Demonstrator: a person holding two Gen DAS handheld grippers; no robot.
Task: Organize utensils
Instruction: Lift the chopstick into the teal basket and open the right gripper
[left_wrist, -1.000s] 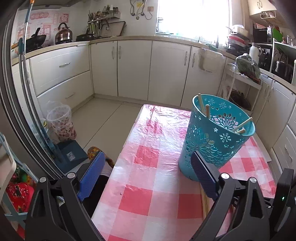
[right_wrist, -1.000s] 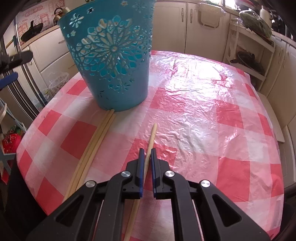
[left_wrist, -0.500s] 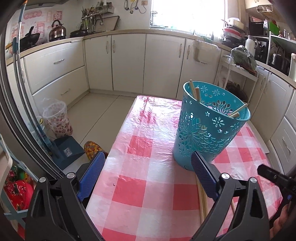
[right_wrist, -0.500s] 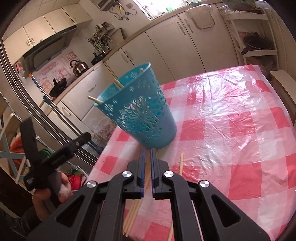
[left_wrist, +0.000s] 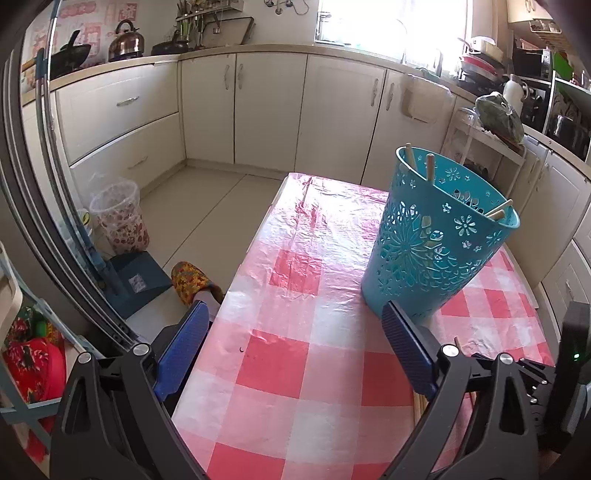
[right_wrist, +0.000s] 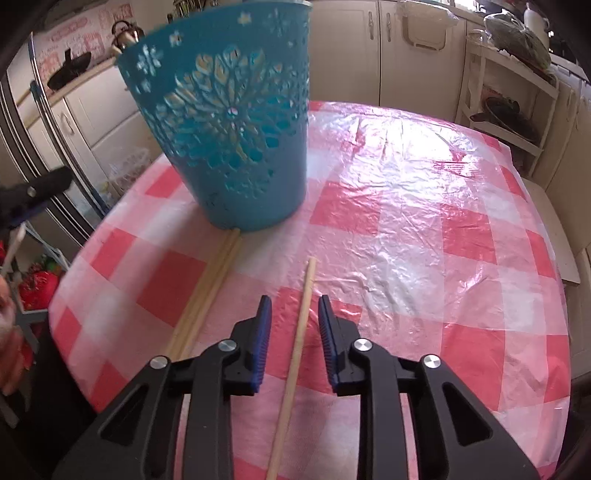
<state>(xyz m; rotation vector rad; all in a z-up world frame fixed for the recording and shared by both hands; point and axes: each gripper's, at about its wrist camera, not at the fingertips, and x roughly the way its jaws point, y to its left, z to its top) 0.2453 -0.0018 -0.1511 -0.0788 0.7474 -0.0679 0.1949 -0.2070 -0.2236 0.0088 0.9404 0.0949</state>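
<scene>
A teal perforated basket (left_wrist: 439, 236) stands on the red-checked tablecloth (left_wrist: 295, 295) with several wooden chopsticks leaning inside; it fills the upper left of the right wrist view (right_wrist: 229, 122). My right gripper (right_wrist: 294, 310) is open low over the table, with a single wooden chopstick (right_wrist: 301, 321) lying between its jaws, untouched. A pair of chopsticks (right_wrist: 207, 295) lies to its left, ends against the basket's base. My left gripper (left_wrist: 291, 336) is wide open and empty, above the table's left edge, in front of the basket.
The table's left edge drops to the floor, where a slipper (left_wrist: 190, 280), a blue box (left_wrist: 138, 282) and a patterned bin (left_wrist: 118, 218) sit. Cream cabinets (left_wrist: 269, 110) line the far wall. A white shelf rack (right_wrist: 513, 103) stands beyond the table's far right.
My right gripper was shut and raised half a second ago; now it is lowered to the table and open around the single chopstick. My left gripper stayed open and shifted slightly.
</scene>
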